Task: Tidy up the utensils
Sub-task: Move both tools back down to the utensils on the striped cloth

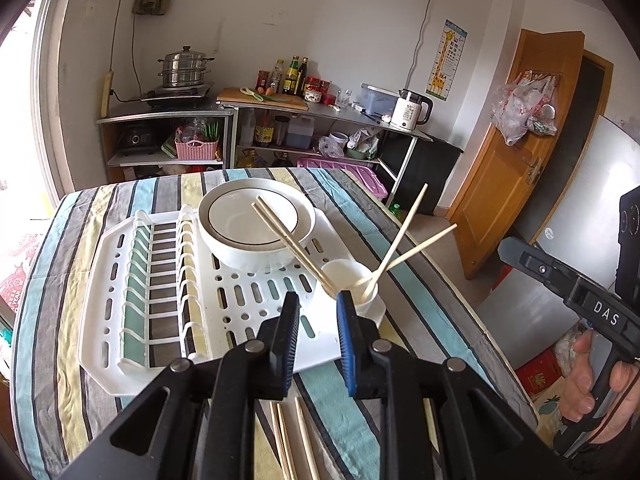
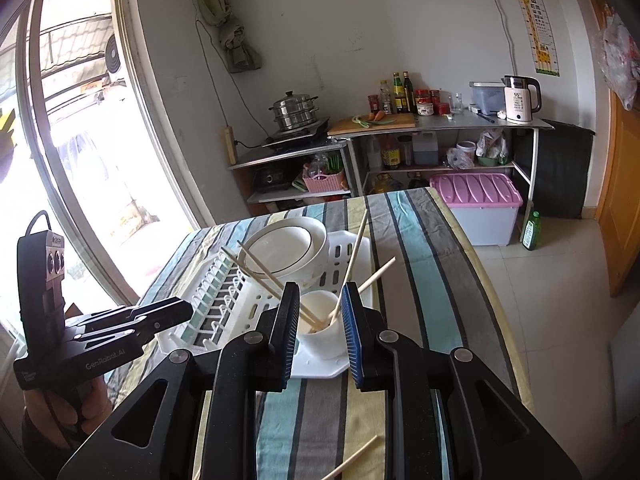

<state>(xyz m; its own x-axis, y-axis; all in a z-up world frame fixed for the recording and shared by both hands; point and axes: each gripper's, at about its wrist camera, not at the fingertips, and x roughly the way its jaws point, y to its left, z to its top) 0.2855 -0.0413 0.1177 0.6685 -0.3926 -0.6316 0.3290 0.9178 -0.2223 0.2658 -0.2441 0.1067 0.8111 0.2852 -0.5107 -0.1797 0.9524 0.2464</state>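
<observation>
Left tongs [image 1: 318, 300]: pads stood a narrow gap apart, nothing between them – no earlier view to compare.
Right tongs [image 2: 320, 292]: same narrow gap, empty; the white cup [image 2: 320, 330] sat just beyond the tips, untouched.
Cup contents: four pale wooden chopsticks [image 1: 400, 236] leaned out, splayed; their lower ends were hidden inside the cup.
Loose chopsticks [image 1: 294, 436]: lay on the striped cloth [image 1: 60, 340] below the left tongs – cut off by the frame edge and the black arms.
Rack [image 1: 152, 280]: white slotted plastic, ribbed wire dividers; two stacked glossy bowls [image 1: 256, 224] beyond the cup.
Hand [image 1: 600, 384]: gripped the right handle, partly out of frame.
</observation>
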